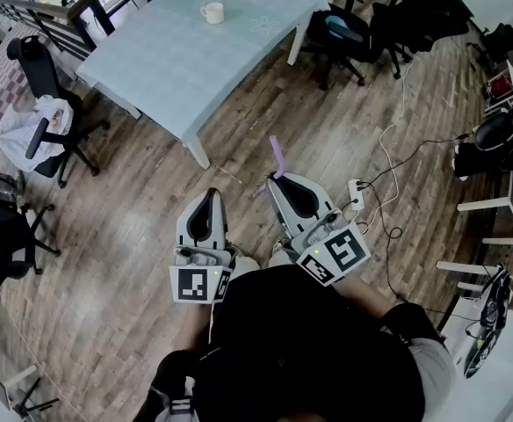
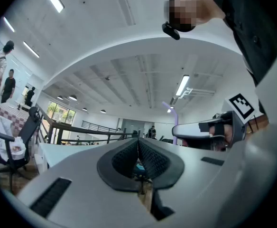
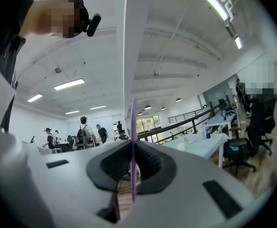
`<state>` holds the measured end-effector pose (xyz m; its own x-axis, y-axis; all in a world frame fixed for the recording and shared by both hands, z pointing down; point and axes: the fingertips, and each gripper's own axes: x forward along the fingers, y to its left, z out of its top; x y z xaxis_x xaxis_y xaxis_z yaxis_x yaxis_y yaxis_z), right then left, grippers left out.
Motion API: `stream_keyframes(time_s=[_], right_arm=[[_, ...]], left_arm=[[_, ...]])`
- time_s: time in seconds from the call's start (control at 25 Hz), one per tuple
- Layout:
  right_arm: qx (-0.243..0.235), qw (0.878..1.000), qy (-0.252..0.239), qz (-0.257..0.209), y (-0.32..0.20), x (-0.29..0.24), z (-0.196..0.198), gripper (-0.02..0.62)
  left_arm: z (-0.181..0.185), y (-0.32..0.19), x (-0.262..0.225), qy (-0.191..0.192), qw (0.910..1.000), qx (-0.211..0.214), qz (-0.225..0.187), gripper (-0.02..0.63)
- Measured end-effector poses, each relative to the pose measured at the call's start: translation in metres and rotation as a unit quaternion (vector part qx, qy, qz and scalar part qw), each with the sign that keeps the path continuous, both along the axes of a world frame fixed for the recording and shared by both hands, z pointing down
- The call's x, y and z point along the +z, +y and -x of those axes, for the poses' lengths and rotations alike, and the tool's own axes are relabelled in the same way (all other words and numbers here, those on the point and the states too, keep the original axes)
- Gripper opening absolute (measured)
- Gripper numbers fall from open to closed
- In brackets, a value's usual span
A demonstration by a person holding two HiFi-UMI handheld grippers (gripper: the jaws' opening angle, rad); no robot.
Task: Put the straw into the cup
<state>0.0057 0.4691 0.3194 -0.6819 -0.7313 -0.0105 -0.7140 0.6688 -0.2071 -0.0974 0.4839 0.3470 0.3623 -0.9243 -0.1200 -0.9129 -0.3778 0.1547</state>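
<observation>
So this is the carry stage, nothing has gone into anything yet. The right gripper (image 1: 283, 178) has its jaws pinched down on the thin purple plastic straw (image 1: 277, 155), which stands roughly upright. In the right gripper view the straw (image 3: 133, 141) runs straight through the narrow slit between the pads, sticking out above and below them. The left gripper (image 1: 211, 193) sits just beside it, jaws closed together with nothing in them, so it's just along for the ride.

The small white handled cup (image 1: 212, 12) is way off, standing on the far part of the long bench with the pale blue cover (image 1: 177, 69). There's a stretch of wooden floor (image 1: 133, 236) between it and the person, so the straw and cup are well apart.

Next move, as a guess: the person has to close that gap to the bench, get the straw's lower end over the cup's mouth, then lower it in before letting go. The straw is light and thin, so lining it up over that small opening looks like the fiddly part.
</observation>
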Motion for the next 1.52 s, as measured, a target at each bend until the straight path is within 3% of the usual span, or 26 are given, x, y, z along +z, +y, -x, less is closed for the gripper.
stream_keyframes(time_s=[0.16,0.44,0.84,1.2,1.52], right_arm=[[0.024,1.0,-0.008,-0.004,0.012,0.001,-0.05,0.031],[0.02,1.0,-0.016,-0.01,0.028,0.004,-0.118,0.031],[-0.032,0.999,-0.017,-0.036,0.047,-0.003,-0.138,0.031],[-0.019,0.999,-0.023,-0.031,0.035,-0.001,-0.158,0.031],[0.002,0.999,-0.009,-0.032,-0.011,0.006,-0.16,0.031]], left_arm=[[-0.054,0.0,-0.002,-0.024,0.9995,0.019,0.001,0.014],[-0.13,0.02,-0.009,-0.022,0.9996,0.014,-0.003,0.014],[-0.149,0.046,-0.011,-0.026,0.9989,-0.038,-0.01,0.014],[-0.167,0.036,-0.008,-0.032,0.9992,-0.023,-0.01,0.014],[-0.166,-0.018,-0.004,-0.021,0.9996,-0.005,-0.017,0.014]])
